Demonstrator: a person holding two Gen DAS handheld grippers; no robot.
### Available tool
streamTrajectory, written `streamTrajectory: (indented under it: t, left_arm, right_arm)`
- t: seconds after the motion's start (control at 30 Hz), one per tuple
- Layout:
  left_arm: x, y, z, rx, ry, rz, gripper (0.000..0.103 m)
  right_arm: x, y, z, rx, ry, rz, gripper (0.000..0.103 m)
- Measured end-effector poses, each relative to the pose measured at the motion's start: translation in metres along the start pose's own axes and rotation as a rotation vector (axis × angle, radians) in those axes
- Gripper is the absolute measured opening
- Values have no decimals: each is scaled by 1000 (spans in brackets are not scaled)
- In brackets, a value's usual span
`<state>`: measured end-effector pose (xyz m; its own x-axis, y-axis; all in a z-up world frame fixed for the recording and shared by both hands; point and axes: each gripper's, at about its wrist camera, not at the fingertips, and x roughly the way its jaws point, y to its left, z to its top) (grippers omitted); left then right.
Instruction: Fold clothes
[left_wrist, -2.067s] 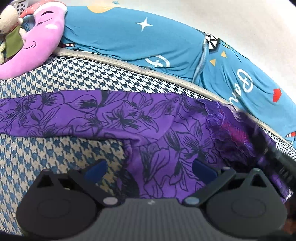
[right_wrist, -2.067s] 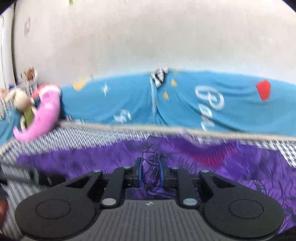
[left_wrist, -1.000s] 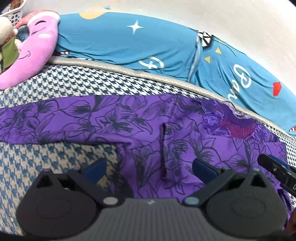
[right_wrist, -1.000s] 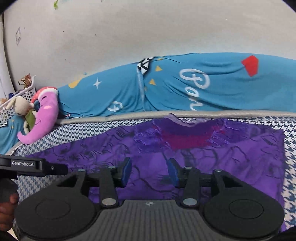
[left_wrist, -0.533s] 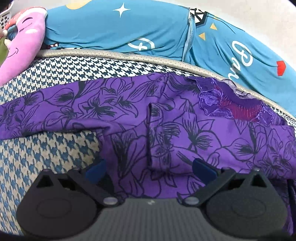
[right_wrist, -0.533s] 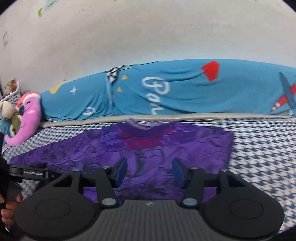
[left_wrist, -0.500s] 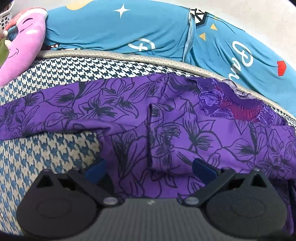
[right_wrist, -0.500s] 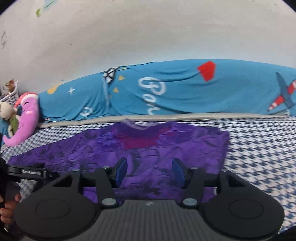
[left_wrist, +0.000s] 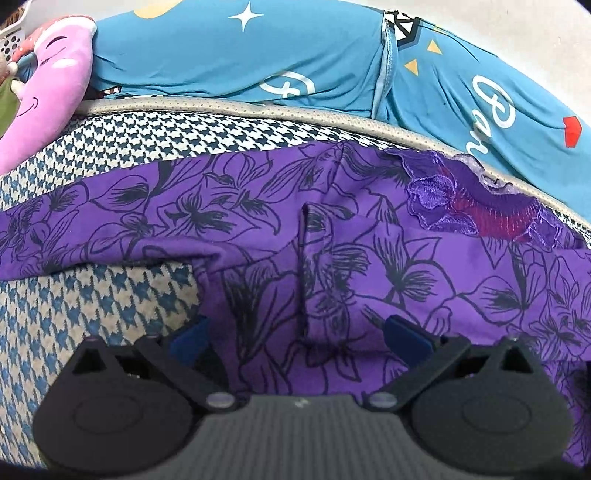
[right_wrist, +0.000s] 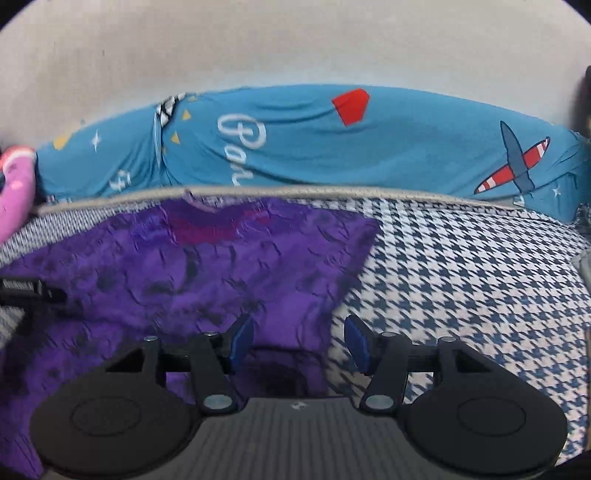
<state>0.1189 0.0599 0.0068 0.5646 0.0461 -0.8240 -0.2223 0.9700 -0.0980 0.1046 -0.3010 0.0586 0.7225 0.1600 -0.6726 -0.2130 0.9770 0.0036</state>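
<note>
Lying flat on the houndstooth bed (right_wrist: 461, 266), one purple garment (left_wrist: 369, 258) has its long axis running left to right, its lace neckline (left_wrist: 476, 206) pointing toward the one blue bolster (right_wrist: 332, 147) behind. One pink plush (left_wrist: 48, 85) sits left of it. Two grippers hover empty: the left gripper (left_wrist: 297, 334) wide apart over the cloth, the right gripper (right_wrist: 299, 341) apart at its right edge.
</note>
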Motion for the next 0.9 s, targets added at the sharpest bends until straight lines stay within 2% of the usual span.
streamTrajectory:
  t: [0.27,0.4,0.5,0.6,0.67,0.77,0.9]
  left_arm:
    - [5,-4,0,11,7,-1,103]
    - [7,-4,0,11,9,0,103]
    - [9,-3,1,8,15,-3,103]
    - [11,-2,0,9,29,-3,103]
    - [13,-2,-1,10,40,-2,103]
    - [15,-2,-1,13,55,0,103]
    - [11,1,0,-2,42,11,103]
  right_arm:
    - [29,5,-18,-78,50,-18,55]
    - [38,5,-18,-71,6,-131,53]
    - [39,-11,-20,78,16,-237,51]
    - [38,-33,-27,234,69,-276,51]
    - [38,-36,-31,259,86,-261,51]
    - [34,-28,-29,203,99,-263,52]
    - [20,-18,-28,150,117,-316,54]
